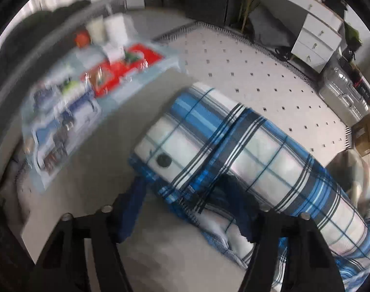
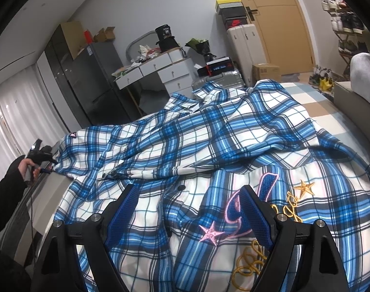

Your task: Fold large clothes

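One large blue-and-white plaid shirt [image 2: 209, 141] lies spread over the bed, filling most of the right wrist view; on the part nearest that camera it carries embroidery: two stars, one pink [image 2: 211, 234] and one gold [image 2: 305, 187], plus pink-edged and gold script. Two dark buttons show on its front in that view, and one dark button [image 1: 164, 161] shows on the sleeve cuff in the left wrist view. There are two grippers. The right gripper [image 2: 189, 219] hovers just above the shirt with its two blue-padded fingers [image 2: 120, 215] spread wide and nothing clamped between them. The left gripper [image 1: 187, 209] points down at the cuff end of the sleeve [image 1: 233, 146], which lies at the bed's edge; its jaws stand partly apart with cloth bunched between them, but motion blur leaves it unclear whether the pads press the fabric. In the right wrist view the person's left hand [image 2: 27, 166] holds that gripper at the shirt's far left edge. Beyond the bed stand one white dresser [image 2: 158, 70] with at least four drawers, its top heaped with clutter, one dark refrigerator [image 2: 92, 82], two suitcases, one white [image 2: 243, 48] and one silver [image 2: 219, 77], and a stack of three shoe boxes [image 2: 232, 12] on the white one.
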Motion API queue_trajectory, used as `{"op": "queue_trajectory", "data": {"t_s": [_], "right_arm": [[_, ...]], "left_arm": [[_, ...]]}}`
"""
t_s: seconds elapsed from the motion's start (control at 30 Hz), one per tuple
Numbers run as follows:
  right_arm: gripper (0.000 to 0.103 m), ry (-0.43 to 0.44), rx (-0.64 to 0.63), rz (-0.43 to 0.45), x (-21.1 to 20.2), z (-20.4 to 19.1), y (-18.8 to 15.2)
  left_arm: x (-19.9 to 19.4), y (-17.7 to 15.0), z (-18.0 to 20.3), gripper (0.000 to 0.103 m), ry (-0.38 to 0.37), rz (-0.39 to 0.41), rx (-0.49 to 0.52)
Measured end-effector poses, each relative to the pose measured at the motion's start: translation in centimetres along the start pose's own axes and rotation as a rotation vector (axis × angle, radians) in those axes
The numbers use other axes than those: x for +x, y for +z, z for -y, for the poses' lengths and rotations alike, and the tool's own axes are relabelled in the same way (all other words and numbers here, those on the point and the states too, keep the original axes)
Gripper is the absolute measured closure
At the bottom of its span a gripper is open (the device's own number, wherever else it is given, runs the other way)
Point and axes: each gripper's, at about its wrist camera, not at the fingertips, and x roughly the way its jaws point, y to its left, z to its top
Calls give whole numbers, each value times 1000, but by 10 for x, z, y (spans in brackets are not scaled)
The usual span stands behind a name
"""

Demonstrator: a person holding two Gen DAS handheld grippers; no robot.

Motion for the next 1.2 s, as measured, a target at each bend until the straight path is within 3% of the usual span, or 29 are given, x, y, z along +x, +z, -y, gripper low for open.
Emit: {"op": "queue_trajectory", "data": {"t_s": [0.07,0.13,0.2,0.3,0.47,0.67,0.8,0.97,1.07,1.2], "right_arm": [[17,6,-2,4,-1,0,0],[17,15,-3,9,-3,0,-1],[17,23,-4,8,-3,-1,0],[17,39,-7,15,-5,-2,0],[17,70,-10,20,-8,-4,-1],[17,108,-2,39,-11,-2,0],[17,128,9,47,-13,0,0],[17,149,17,63,-17,1,0],[17,148,22,71,-18,2,1],[17,157,68,100,-23,11,2]], "left_arm": [[-2,-2,-1,87,19,18,-11],[-4,-3,0,96,29,30,2],[-9,-5,-8,98,24,39,-18],[-32,-6,-23,99,7,118,-71],[-89,-17,-29,100,-19,244,-45],[-180,-37,9,100,-97,478,45],[-238,-53,62,100,-231,608,150],[-303,-93,139,100,-455,692,335],[-330,-134,203,100,-623,680,496],[-323,-183,289,100,-797,564,692]]}}
